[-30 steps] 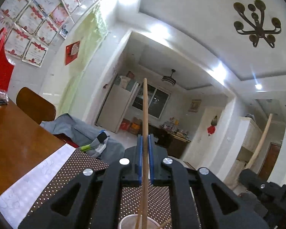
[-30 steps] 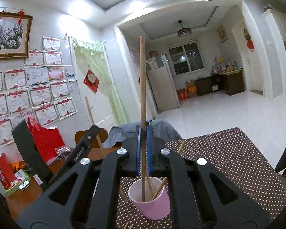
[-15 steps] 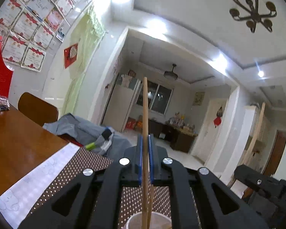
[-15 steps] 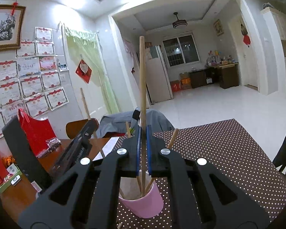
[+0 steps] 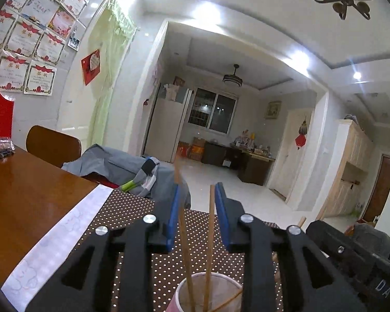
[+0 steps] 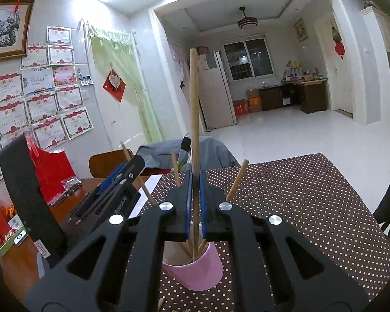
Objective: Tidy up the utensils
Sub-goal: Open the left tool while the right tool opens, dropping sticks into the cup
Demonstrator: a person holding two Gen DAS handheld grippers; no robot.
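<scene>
Holding one upright chopstick (image 6: 194, 119) clamped in our right gripper (image 6: 194, 182) above the pink cup (image 6: 195, 270) on the dotted mat (image 6: 299, 195), we see our left gripper (image 5: 197, 202) opening, two chopsticks (image 5: 209, 234) standing loose between its pads.

We see a room lit by ceiling lights (image 5: 208, 15) that bloom into white glare; a small spotlight (image 5: 356, 75) flares into a star. The polished bench (image 5: 26, 197) reflects a soft sheen. Fisheye curvature bends walls, corners fall black, and one chopstick (image 5: 180, 208) is motion-blurred.
</scene>
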